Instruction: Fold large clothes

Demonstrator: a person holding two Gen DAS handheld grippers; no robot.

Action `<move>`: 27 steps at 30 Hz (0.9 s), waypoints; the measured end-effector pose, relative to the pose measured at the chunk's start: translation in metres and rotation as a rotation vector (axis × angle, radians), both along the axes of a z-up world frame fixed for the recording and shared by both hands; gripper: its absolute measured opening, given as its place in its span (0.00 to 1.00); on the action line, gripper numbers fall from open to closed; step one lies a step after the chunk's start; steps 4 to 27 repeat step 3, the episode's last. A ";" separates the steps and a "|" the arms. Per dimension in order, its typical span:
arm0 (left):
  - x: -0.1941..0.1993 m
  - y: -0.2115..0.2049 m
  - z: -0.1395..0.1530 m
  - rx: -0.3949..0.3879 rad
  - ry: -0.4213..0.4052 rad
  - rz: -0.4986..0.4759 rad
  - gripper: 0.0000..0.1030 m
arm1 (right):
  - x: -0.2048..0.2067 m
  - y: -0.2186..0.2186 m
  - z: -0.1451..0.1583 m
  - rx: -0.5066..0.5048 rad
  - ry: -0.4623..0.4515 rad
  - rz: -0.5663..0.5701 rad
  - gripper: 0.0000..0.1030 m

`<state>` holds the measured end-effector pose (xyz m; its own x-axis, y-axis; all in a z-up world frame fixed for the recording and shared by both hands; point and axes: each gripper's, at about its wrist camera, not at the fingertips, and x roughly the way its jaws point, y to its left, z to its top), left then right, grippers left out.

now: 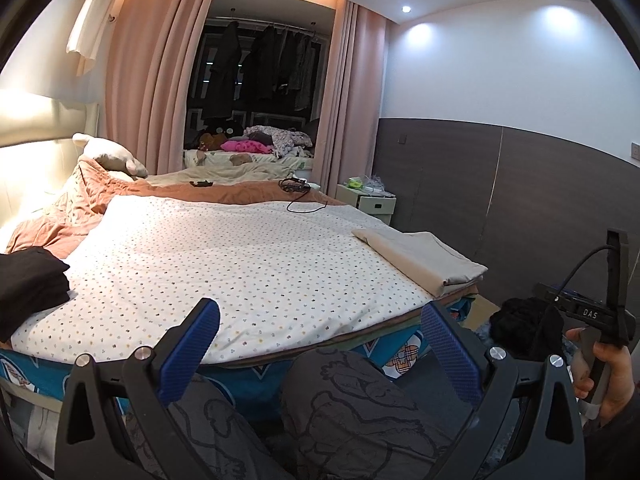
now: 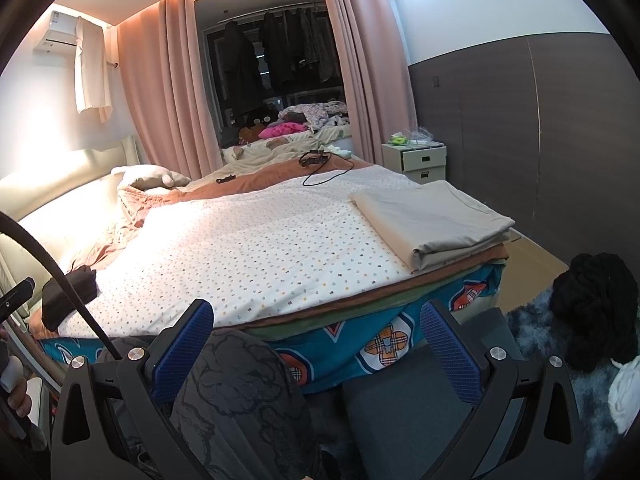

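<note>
Grippers [image 1: 320, 332] [image 2: 316, 330] gape, empty; only right view shows white yarn [image 2: 626, 388].

A: Light source?
B: Warm strip behind the curtains [image 1: 168, 80], ceiling spots [image 1: 406, 9], strong glow at the headboard [image 1: 36, 128].

A: Glare?
B: Headboard and the near sheet [image 2: 132, 216] wash out white.

A: Dark zones?
B: Window [image 1: 260, 68] black; lower foreground dim.

A: Distortion?
B: Heavy fisheye curve, black rounded corners. Focus fair throughout.
</note>
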<state>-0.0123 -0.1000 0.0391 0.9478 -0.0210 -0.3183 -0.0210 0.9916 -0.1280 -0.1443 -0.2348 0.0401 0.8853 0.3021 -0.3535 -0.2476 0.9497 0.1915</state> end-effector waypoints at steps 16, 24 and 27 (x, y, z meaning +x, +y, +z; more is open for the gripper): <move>0.000 0.001 -0.001 0.000 0.010 0.007 1.00 | 0.000 -0.001 -0.001 0.002 0.001 0.001 1.00; 0.000 0.001 -0.001 0.000 0.010 0.007 1.00 | 0.000 -0.001 -0.001 0.002 0.001 0.001 1.00; 0.000 0.001 -0.001 0.000 0.010 0.007 1.00 | 0.000 -0.001 -0.001 0.002 0.001 0.001 1.00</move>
